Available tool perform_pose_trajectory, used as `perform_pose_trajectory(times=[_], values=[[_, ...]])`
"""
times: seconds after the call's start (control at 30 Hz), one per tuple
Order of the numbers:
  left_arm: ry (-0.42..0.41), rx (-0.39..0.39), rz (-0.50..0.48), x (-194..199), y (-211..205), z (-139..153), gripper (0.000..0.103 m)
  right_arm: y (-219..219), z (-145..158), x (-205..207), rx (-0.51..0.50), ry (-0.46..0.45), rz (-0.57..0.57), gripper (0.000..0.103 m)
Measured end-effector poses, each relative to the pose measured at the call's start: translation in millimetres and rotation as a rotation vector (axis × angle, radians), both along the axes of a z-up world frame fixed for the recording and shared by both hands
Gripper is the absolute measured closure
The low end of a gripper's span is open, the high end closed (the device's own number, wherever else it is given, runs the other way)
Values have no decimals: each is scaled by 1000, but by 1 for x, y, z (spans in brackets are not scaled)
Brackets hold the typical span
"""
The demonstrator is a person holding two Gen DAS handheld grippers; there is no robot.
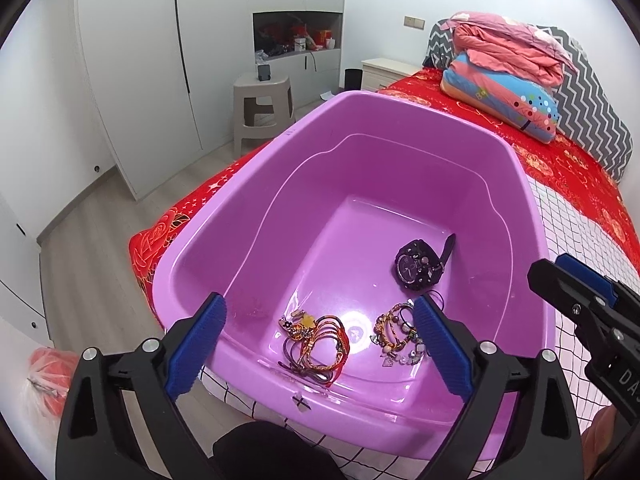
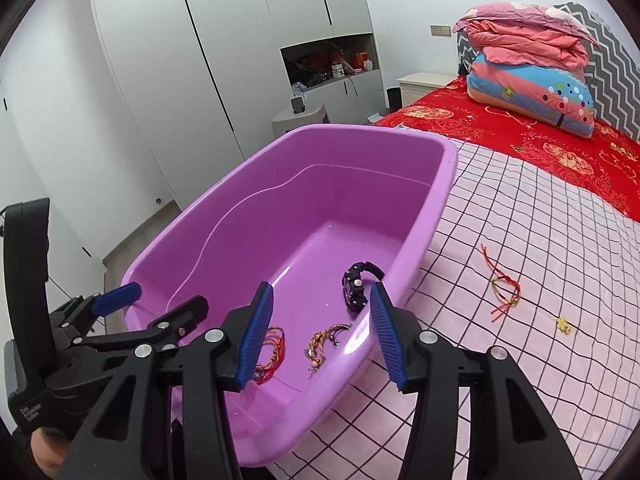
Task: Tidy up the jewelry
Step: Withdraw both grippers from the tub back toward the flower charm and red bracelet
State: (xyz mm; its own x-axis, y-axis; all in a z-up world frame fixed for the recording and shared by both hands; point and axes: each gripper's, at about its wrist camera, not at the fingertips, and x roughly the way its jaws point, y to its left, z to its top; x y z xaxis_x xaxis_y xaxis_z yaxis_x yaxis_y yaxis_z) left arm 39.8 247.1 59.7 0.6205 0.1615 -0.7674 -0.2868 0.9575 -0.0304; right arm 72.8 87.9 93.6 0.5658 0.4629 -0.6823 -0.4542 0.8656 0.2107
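Observation:
A purple plastic tub sits on the bed's pink checked cloth. In it lie a black watch, a tangle of red and orange cord bracelets and a beaded charm bracelet. My left gripper is open and empty over the tub's near end. My right gripper is open and empty at the tub's near right rim. A red and yellow cord bracelet and a small yellow charm lie on the cloth right of the tub.
A red floral bedspread covers the far bed, with folded pink and blue quilts against a grey zigzag headboard. White wardrobes, a grey stool and wooden floor are to the left. A red bag lies on the floor.

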Motion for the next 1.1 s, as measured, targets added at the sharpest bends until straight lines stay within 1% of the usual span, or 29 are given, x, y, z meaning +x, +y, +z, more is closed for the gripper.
perform_pose_trajectory(times=[0.2, 0.4, 0.63, 0.73, 0.87, 1.1], values=[[-3, 11, 14, -6, -4, 4, 7, -8, 2, -10, -11, -19, -11, 44], [3, 18, 10, -11, -13, 5, 7, -20, -3, -19, -18, -5, -21, 40], [-3, 16, -17, -16, -28, 7, 7, -41, -8, -28, 16, 26, -48, 40], [-10, 26, -28, -18, -36, 11, 7, -50, -7, -32, 29, 22, -63, 40], [-18, 20, -45, -22, -50, 14, 7, -61, -4, -40, 41, 16, -82, 40], [-12, 30, -104, -28, -81, 15, 7, -90, -2, -51, 48, 5, -129, 40]])
